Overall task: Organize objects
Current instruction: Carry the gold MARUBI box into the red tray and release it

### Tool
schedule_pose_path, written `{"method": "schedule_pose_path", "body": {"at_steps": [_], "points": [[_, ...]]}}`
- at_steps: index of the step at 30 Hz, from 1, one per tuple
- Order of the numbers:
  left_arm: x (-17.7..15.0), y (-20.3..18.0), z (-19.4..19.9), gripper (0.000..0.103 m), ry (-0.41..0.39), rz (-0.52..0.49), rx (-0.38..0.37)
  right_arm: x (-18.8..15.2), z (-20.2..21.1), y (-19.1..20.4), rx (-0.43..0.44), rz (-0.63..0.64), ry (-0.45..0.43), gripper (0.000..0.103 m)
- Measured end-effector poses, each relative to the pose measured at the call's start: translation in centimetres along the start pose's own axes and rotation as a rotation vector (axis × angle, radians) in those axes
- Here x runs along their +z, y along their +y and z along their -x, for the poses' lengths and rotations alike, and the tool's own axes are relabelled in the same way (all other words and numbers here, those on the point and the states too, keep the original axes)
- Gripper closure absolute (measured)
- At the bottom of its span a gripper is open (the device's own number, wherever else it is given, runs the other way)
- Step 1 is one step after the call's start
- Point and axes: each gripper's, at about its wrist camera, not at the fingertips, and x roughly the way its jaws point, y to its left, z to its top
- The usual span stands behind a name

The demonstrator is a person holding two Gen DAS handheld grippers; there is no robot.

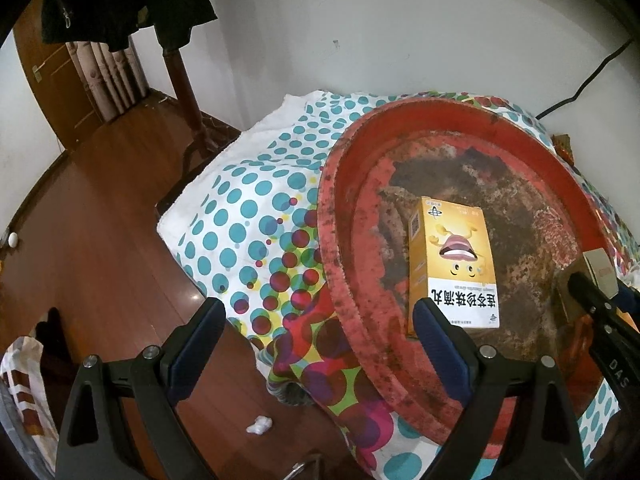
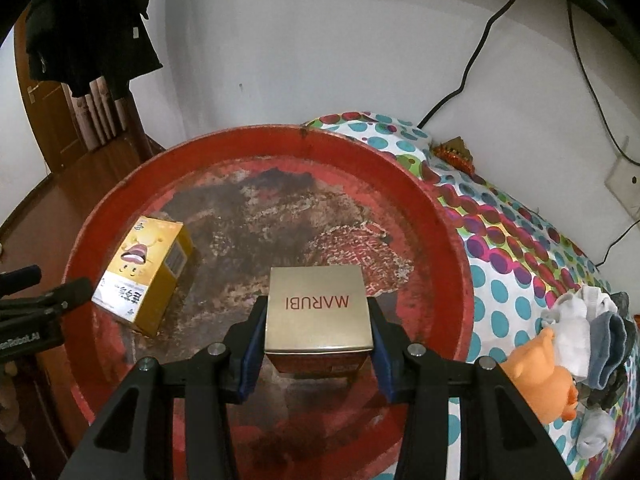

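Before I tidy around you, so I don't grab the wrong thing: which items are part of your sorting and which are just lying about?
Job:
red tray
yellow box
MARUBI box, in right gripper

Lying about:
socks
orange toy
dark clothes

Inside the round red tray (image 2: 436,216), seen from the right wrist camera, the worn floor lies bare from twelve o'clock round to three. A yellow box (image 2: 138,276) lies flat at nine o'clock. A gold box marked MARUBI (image 2: 318,314) fills the space at six. Outside the rim at four o'clock, socks (image 2: 592,332) and an orange toy (image 2: 544,380) crowd the dotted cloth (image 2: 512,280).
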Motion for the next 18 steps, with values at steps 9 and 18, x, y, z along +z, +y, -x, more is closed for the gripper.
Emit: {"method": "schedule_pose_path", "body": {"at_steps": [9,18], "points": [[-0.1,-0.3,-0.1,0.009,-0.003,-0.012,-0.007,0.0,-0.9,0.4,0.004,0.006,0.008,0.057],[-0.1,-0.5,0.2,0.009,-0.014,-0.010,-0.015,-0.1,-0.8,0.6,-0.003,-0.001,-0.017,0.042]]}}
